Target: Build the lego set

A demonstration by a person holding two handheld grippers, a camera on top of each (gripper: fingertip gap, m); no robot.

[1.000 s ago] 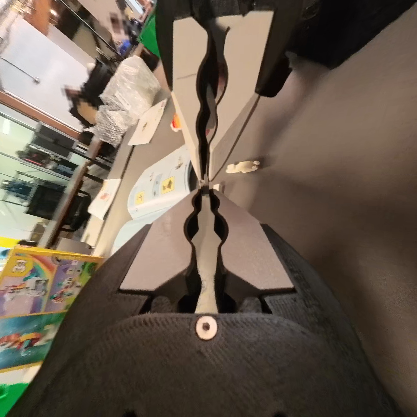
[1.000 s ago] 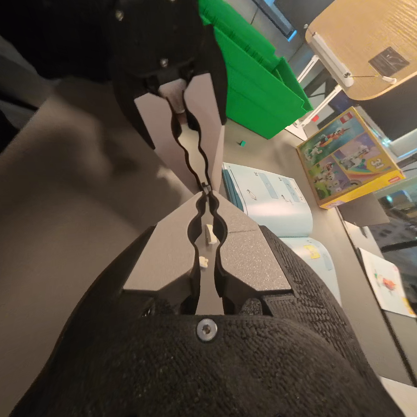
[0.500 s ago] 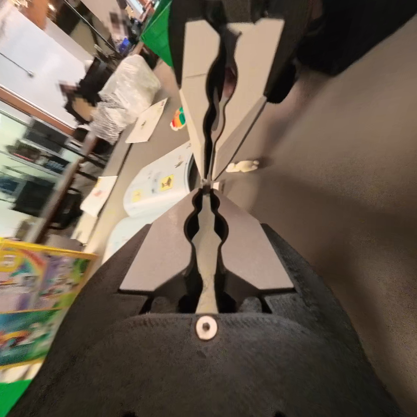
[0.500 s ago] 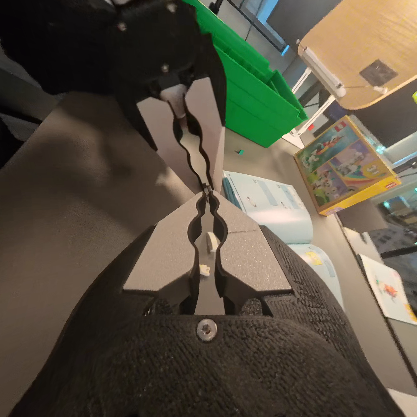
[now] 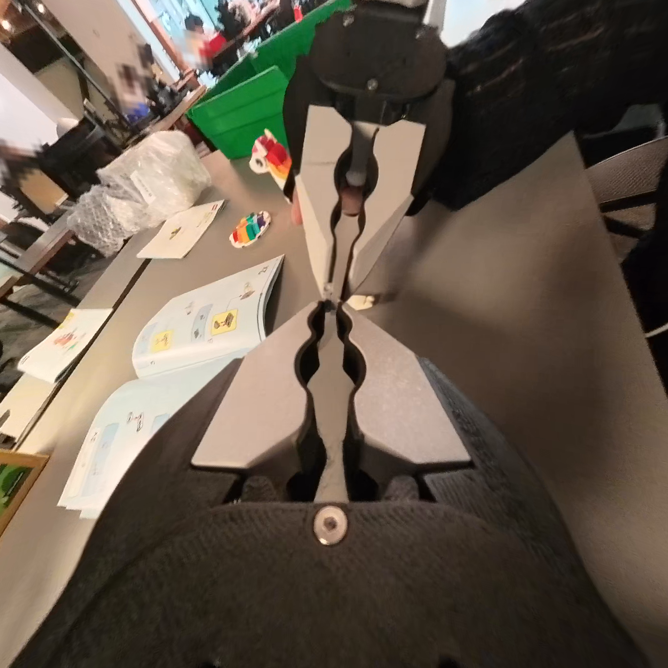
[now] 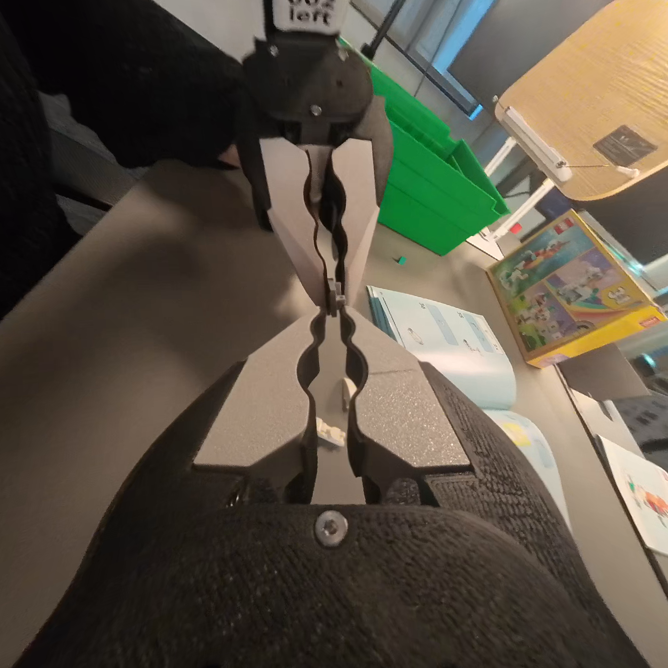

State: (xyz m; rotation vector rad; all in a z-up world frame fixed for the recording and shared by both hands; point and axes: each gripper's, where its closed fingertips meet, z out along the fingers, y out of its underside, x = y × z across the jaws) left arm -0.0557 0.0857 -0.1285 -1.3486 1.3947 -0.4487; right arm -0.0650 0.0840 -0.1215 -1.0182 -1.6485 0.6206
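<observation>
The two tools meet tip to tip above the grey desk (image 5: 488, 253), and the small grey lego piece (image 6: 334, 297) sits exactly where they meet. The left tool (image 5: 329, 307) has its fingers pressed nearly together at the tips, and the right tool (image 6: 334, 311) is pinched just as tightly, both nipping that same grey piece between them from opposite ends. Seen from the right wrist view, the piece looks like two tiny grey parts stacked side by side, thin and upright, with a small step between them; from the left wrist view it is only a speck at the tips, too small to make out further. Below the right tool, on the desk, lie two loose white pieces: a curved one (image 6: 346, 392) and a studded one (image 6: 329, 435) closer in. One open instruction booklet (image 5: 202, 332) lies to the side of the tools, with two smaller leaflets, one (image 5: 182, 231) farther along the desk and one (image 5: 58, 341) near its edge. One colourful set box (image 6: 574, 289) stands beyond the booklet, well apart from the tools. There is a green bin (image 6: 433, 191) behind, a small rainbow-coloured build (image 5: 250, 229), and a red and white build (image 5: 271, 157) near the bin.
</observation>
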